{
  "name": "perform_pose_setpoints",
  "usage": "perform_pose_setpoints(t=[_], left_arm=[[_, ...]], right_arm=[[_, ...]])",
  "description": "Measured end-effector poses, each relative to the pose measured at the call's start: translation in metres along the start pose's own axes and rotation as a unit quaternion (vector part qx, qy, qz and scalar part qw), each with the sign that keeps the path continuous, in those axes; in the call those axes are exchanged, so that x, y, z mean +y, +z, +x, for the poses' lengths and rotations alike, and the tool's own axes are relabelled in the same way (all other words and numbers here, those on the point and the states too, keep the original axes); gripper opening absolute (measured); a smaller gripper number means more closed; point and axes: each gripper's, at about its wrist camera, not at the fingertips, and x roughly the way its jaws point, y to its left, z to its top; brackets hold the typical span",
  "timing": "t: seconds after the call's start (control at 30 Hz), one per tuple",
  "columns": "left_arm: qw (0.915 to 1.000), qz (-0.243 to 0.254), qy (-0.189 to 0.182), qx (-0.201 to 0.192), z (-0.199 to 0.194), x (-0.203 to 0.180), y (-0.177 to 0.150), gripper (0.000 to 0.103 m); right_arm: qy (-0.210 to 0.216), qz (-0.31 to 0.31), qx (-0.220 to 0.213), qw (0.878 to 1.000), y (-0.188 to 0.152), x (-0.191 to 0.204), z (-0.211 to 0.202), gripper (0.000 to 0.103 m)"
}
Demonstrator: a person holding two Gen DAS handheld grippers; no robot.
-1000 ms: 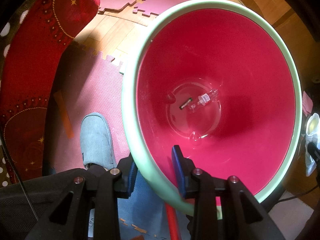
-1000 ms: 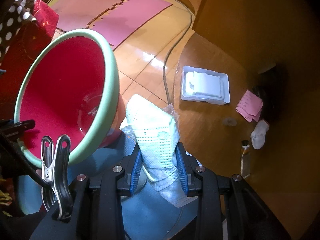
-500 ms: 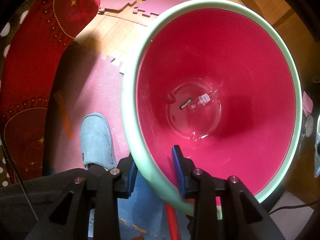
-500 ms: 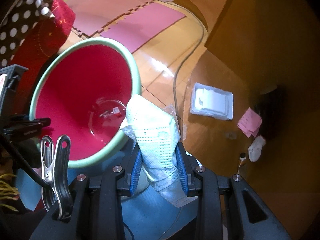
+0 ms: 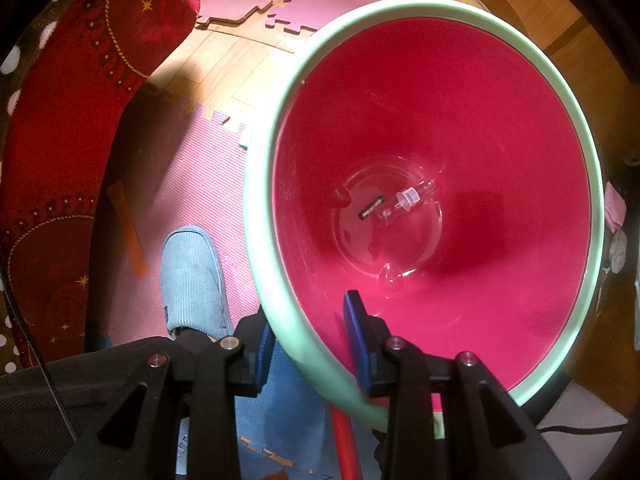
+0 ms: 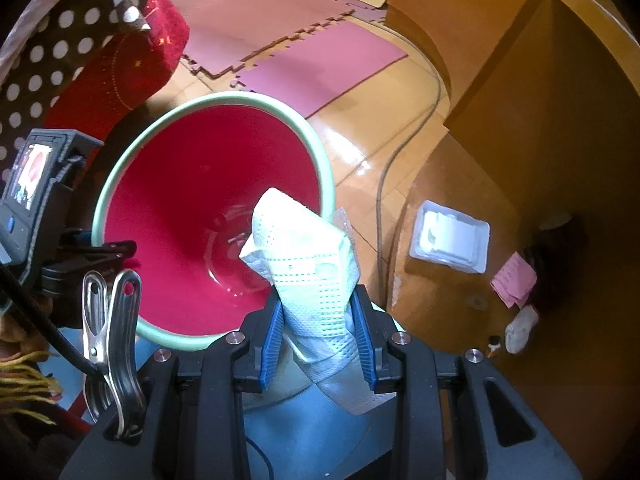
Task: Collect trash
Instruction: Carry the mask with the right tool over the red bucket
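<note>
Right gripper (image 6: pixel 316 332) clamped a crumpled mask (image 6: pixel 308 276) above the bin (image 6: pixel 120 184). Left gripper (image 5: pixel 308 344) pinched the bin's green rim. Floor (image 6: pixel 352 148) was wood, part-covered by pink foam mats (image 6: pixel 320 68); a white tray (image 6: pixel 450 242) lay nearby.

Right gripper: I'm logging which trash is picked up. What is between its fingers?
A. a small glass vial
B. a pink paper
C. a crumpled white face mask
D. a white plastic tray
C: the right gripper is shut on the white mask, above the bin.
</note>
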Motion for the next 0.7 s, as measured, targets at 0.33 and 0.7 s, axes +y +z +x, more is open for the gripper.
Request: perform_pose_setpoints(t=[0.33,0.7], left_arm=[[1.0,-0.001,0.0,0.0,0.0,0.001,0.001,0.034],[1.0,-0.001,-0.001,0.0,0.0,0.001,0.001,0.034]], right_arm=[[0.029,-0.036,-0.017,0.999,0.023,0.028,0.001,0.033],[0.041,-0.062,-0.014,0.997,0.034,0.048,0.007,0.033]])
